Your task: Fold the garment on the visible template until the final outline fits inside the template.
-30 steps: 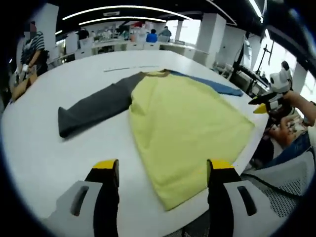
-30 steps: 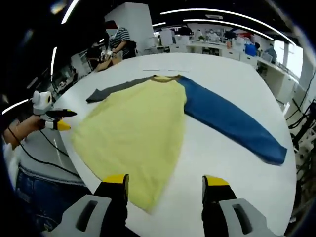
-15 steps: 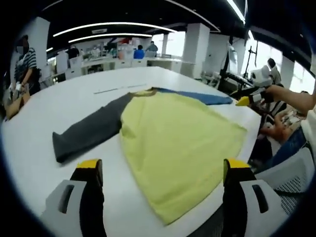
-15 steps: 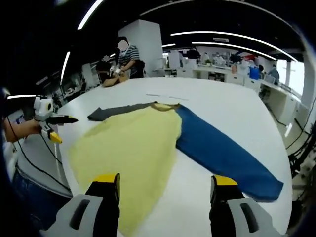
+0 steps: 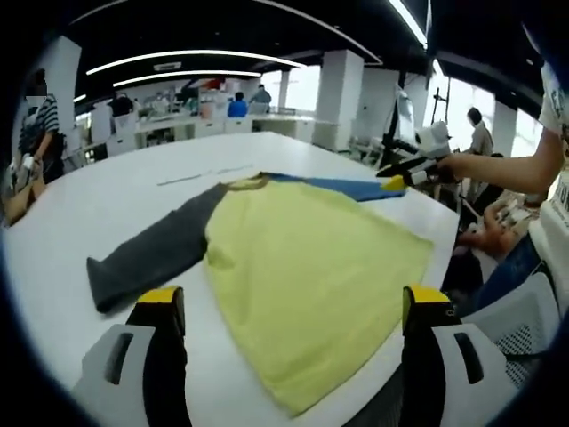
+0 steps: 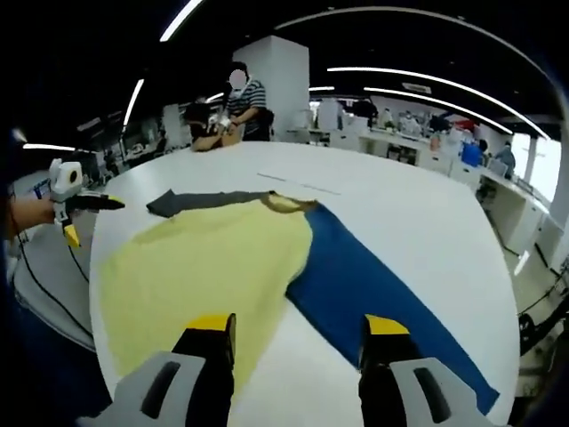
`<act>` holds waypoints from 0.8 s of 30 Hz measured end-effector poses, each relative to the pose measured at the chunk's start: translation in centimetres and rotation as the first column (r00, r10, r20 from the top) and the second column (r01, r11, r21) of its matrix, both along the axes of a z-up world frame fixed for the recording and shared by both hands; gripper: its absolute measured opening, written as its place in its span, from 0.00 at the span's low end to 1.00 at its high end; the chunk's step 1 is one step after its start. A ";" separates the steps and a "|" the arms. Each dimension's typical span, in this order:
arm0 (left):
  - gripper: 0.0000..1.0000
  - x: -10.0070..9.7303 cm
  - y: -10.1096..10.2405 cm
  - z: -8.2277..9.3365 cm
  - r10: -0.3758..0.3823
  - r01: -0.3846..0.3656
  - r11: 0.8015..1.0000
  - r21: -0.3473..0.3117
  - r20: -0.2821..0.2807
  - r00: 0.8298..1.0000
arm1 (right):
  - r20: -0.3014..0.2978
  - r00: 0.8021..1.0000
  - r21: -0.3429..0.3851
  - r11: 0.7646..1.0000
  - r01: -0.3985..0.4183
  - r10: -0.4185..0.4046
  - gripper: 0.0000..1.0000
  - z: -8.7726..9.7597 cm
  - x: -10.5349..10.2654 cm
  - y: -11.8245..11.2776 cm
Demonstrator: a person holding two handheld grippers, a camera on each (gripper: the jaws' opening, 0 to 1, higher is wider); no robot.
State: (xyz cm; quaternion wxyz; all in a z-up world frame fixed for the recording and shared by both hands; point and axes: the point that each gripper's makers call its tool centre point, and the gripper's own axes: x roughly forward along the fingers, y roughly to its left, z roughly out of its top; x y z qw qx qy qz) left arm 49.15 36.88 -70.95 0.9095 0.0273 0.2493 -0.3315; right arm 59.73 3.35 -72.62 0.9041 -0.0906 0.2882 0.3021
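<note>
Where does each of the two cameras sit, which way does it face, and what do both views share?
Left gripper view: rides on the left gripper, facing across the white table at the shirt's yellow body and grey sleeve; the right gripper and the person's arm show at right.
Right gripper view: rides on the right gripper, facing the yellow body and blue sleeve; the left gripper shows at left.
Shared: shirt, table, both grippers.

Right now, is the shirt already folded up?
No, the shirt lies flat on the white table with its blue sleeve and grey sleeve spread out.
</note>
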 end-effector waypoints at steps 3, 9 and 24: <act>0.99 -0.1 0.1 -0.2 0.000 0.000 1.000 0.009 -0.011 1.000 | 0.015 1.000 -0.014 1.000 -0.010 0.010 0.41 -0.4 1.3 0.0; 0.99 -0.2 -0.2 0.1 -0.005 0.005 1.000 0.006 -0.011 1.000 | 0.001 0.998 -0.079 0.995 -0.063 0.063 0.35 -2.1 3.1 0.7; 0.95 -1.2 -1.6 0.6 -0.028 0.028 1.000 -0.004 -0.026 0.999 | -0.048 0.977 -0.173 0.961 -0.215 0.209 0.18 -5.2 4.1 3.3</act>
